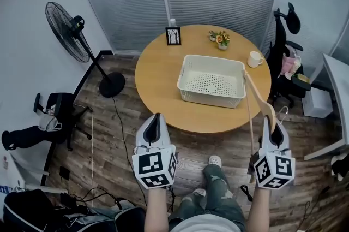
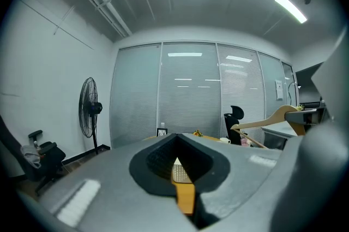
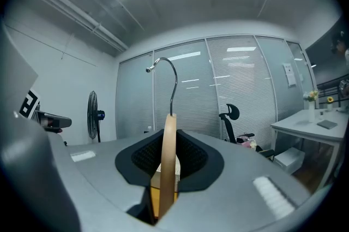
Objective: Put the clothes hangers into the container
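Right gripper (image 1: 271, 120) pinching wooden hanger (image 1: 260, 95) edge-on near neck, with metal hook (image 3: 173, 75) sticking up and far arm tip by right rim of white container (image 1: 210, 97) on round table (image 1: 158, 83). Left gripper (image 1: 158, 116) has tips pressed together, empty. Reckon hanger is light, stiff, a bit slick and won't flex. Gripping near neck should stop it swinging.
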Tool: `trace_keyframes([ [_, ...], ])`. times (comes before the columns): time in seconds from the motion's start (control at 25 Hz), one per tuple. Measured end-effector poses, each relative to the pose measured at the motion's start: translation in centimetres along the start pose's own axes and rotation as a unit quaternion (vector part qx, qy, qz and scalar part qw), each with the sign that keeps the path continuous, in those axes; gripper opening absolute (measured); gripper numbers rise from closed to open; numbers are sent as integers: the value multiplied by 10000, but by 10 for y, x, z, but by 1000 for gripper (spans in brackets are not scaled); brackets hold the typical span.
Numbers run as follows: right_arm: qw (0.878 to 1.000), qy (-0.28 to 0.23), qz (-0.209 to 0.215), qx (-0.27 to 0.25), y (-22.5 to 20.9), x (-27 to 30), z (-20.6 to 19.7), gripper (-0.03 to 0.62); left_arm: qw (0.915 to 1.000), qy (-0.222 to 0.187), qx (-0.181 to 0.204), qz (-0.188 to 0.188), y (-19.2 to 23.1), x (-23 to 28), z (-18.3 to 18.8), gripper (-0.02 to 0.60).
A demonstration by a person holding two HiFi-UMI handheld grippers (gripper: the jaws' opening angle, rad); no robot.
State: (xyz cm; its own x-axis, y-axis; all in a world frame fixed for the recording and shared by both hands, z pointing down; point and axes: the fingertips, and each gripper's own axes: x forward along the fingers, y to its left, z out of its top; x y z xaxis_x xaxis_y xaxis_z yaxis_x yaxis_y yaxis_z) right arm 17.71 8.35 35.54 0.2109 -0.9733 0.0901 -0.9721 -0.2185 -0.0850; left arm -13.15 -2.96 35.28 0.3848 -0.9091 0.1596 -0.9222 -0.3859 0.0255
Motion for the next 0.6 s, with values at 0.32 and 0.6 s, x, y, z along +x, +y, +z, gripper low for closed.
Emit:
trace_keyframes([
  [0.32, 9997, -46, 239, -12, -11, 74, 9, 83, 9996, 54, 34, 270, 5, 54, 6, 1],
  [0.6, 9982, -15, 584, -106, -18, 153, 23, 83, 9989, 49, -30, 474, 1, 117, 20, 0],
])
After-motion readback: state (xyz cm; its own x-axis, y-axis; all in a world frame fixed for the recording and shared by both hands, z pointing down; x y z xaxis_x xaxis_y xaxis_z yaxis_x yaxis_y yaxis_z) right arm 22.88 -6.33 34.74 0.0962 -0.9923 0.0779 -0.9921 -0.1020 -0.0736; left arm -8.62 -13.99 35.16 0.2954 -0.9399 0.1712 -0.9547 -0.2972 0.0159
